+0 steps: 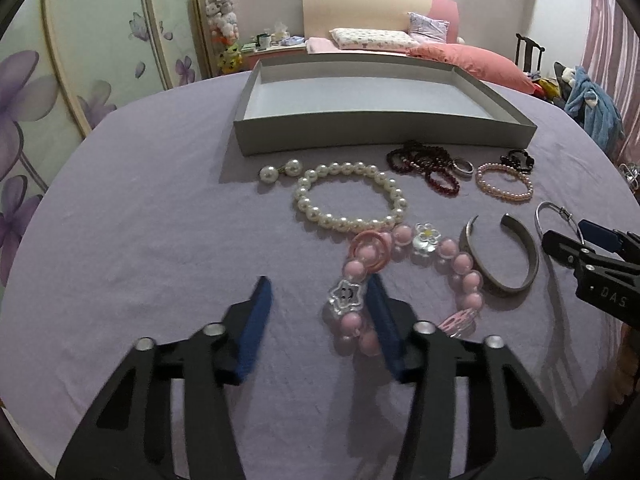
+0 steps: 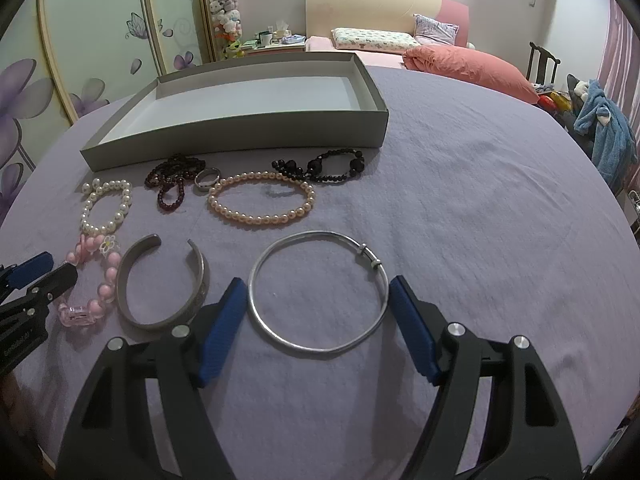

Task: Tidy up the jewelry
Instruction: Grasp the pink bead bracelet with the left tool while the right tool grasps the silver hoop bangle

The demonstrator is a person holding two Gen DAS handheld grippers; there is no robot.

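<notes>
Broadly, a lilac sheet (image 2: 460, 184) covers the bed, and on it, at the far side, sits a shallow grey box (image 2: 224, 140) with a pale floor.

Both tools come next in bulk. The left gripper (image 1: 318, 304) has its jaws spread wide with nothing between them; its right blue pad lies against the pink bead bracelet (image 1: 464, 268), beside the clear star charm (image 1: 345, 294), while the left pad is over bare sheet. The right gripper (image 2: 316, 300) has its jaws spread just as wide, one on either side of the thin silver bangle (image 2: 260, 264), which lies flat on the sheet; whether either pad touches it is unclear.

Among the jewelry, all lying in front of the box, the bangle is widest. Left of it lies the open grey metal cuff (image 2: 168, 318), then the pink bead bracelet. Beyond these are the peach pearl bracelet (image 2: 262, 218), the white pearl bracelet (image 1: 348, 220), a dark red bead strand (image 2: 170, 192) bunched up, and a black bead bracelet (image 2: 320, 166) nearest the box wall. A silver ring (image 2: 207, 179) rests between the red strand and the peach pearls. Two loose pearl earrings (image 1: 280, 171) lie just beside the white pearls.
</notes>
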